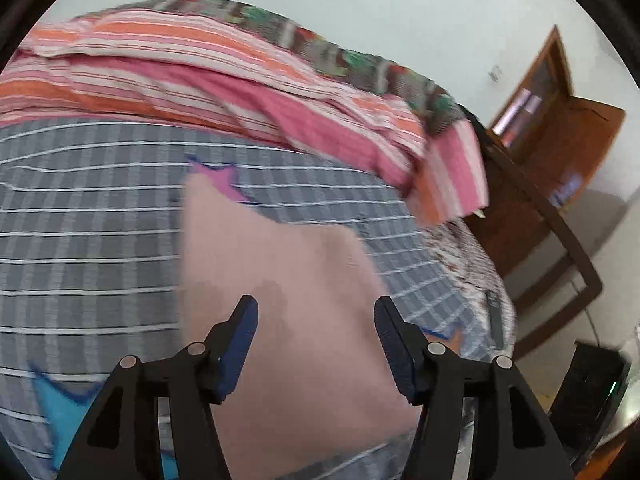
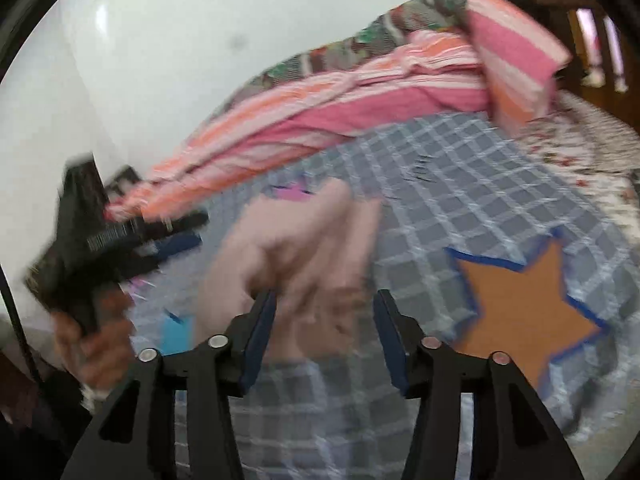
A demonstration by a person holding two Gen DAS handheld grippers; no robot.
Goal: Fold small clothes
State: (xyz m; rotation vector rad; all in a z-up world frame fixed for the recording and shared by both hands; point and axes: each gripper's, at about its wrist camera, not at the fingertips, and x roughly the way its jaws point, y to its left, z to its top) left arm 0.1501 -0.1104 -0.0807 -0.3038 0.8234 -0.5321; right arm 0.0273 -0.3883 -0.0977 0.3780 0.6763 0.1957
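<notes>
**Pale pink garment on the checked bedspread, both tongs released**

While both pairs of tongs stand apart with nothing pinched between their blue pads, the pale pink garment [image 1: 280, 264] lies on the bed, spread over the grey checked bedspread [image 1: 88, 216] near its middle. Seen from the left wrist, the left tongs [image 1: 316, 312] hover just above the cloth's near part, jaws wide, pads clear of the fabric. Seen from the right wrist, the right tongs [image 2: 326, 304] are likewise released over the bunched, blurred near end of the same garment; whether a pad brushes the cloth I cannot tell through the blur.

The bedspread carries star patches: an orange star with blue edging [image 2: 520, 304] toward the bed's right edge, a pink star [image 1: 224, 184] partly under the garment's far end, and a turquoise star [image 1: 60, 404] near the bed's near-left corner.

Along the far edge of the bed sits a rumpled pink, orange and white striped blanket [image 1: 240, 80], with a grey patterned cloth [image 1: 332, 52] behind it against the pale wall.

At the left of the right wrist view, a person's hand [image 2: 92, 340] grips the handle of the other tool, its black body blurred. A brown wooden door [image 1: 560, 112] stands beyond the bed's far-right corner.
</notes>
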